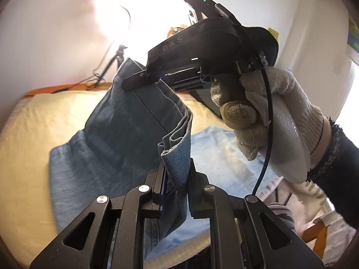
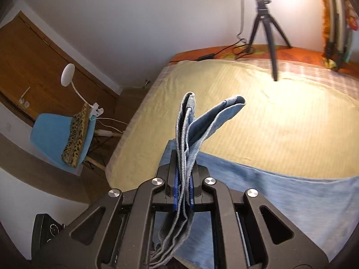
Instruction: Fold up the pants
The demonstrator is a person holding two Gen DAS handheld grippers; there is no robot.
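The blue jeans [image 1: 125, 130] hang lifted above the yellow bed cover [image 1: 24, 134]. My left gripper [image 1: 176, 179] is shut on a bunched edge of the denim at the near end. The right gripper [image 1: 136, 79], held by a gloved hand [image 1: 269, 116], is shut on the far corner of the same edge. In the right wrist view my right gripper [image 2: 184, 179] pinches several stacked layers of the jeans [image 2: 190, 130], which stick up past the fingers. The rest of the jeans [image 2: 280, 192] lies on the bed cover [image 2: 258, 116] below.
A ring light on a black tripod [image 2: 269, 33] stands at the bed's far edge with cables. A blue chair [image 2: 58, 139] with a clip lamp and leopard cloth stands left of the bed. A wooden door [image 2: 33, 62] is behind it.
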